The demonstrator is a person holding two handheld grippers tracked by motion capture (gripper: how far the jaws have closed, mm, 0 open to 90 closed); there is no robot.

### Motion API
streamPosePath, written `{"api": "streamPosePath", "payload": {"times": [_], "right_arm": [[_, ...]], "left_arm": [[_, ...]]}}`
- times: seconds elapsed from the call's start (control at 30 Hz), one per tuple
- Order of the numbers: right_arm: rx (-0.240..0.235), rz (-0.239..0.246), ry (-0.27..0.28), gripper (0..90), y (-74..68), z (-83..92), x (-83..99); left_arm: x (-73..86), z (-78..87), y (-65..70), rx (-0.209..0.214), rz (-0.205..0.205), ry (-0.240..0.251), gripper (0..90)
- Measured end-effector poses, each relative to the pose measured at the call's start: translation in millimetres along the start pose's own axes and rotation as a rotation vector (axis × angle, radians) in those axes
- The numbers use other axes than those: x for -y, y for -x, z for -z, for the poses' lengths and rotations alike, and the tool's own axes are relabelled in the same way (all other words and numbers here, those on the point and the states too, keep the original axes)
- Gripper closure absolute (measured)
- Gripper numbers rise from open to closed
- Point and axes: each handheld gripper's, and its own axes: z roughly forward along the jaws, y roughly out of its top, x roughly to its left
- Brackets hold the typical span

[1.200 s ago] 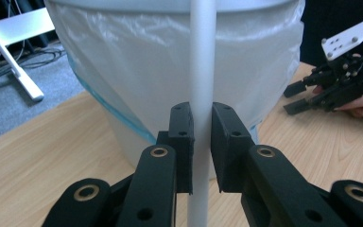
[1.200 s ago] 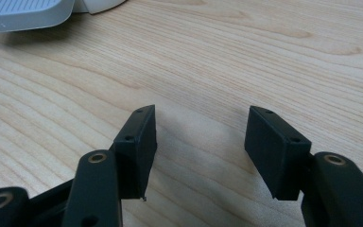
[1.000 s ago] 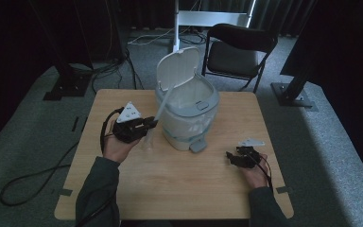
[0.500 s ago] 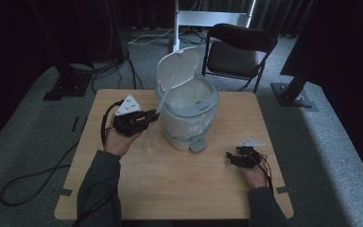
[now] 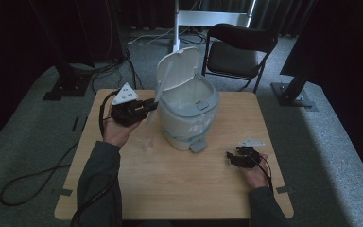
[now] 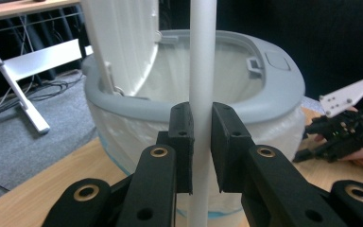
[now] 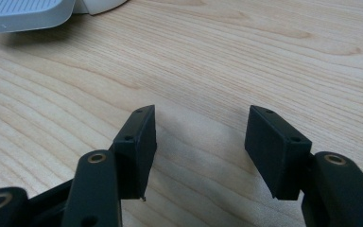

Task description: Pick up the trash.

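Note:
A white pedal bin (image 5: 208,92) with a grey rim (image 6: 274,90) stands mid-table, its lid (image 5: 179,66) raised and a white liner inside. My left gripper (image 5: 149,108) hovers just left of the bin, shut on a thin white rod (image 5: 163,82). In the left gripper view the rod (image 6: 202,56) runs upright between the pads of the left gripper (image 6: 202,113), in front of the bin's opening. My right gripper (image 5: 231,158) rests low over the table at the right, and in its own view the right gripper (image 7: 201,127) stands open with bare wood between its jaws.
The bin's grey pedal (image 5: 197,146) juts toward the table's near side, seen again as the pedal (image 7: 19,14). A faint pale shape (image 5: 146,143) lies on the wooden table (image 5: 170,189) below the left hand. A folding chair (image 5: 241,47) stands behind the table.
The left hand has lifted with the rod, moving up and a little toward the bin. The right hand has stayed still.

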Motion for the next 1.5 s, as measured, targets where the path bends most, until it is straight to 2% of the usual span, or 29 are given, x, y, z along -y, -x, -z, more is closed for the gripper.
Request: {"api": "streamPosePath", "payload": {"times": [0.5,0.93,1.27,1.5], "right_arm": [[0.0,0.001,0.001,43.2,0.1,0.1,0.1],[-0.001,0.0,0.002,43.2,0.2,0.0,0.2],[0.0,0.0,0.003,43.2,0.2,0.1,0.4],[0.001,-0.001,0.003,43.2,0.0,0.2,0.6]], "left_arm": [[-14.9,-3.2,-17.6,-0.019,-0.015,0.034,79.3],[-33.1,-8.5,-17.7,-0.015,-0.029,0.047,79.3],[-51.6,-9.7,-17.1,0.011,-0.04,0.059,79.3],[-63.9,-14.0,-17.9,0.023,-0.03,0.069,79.3]]}}
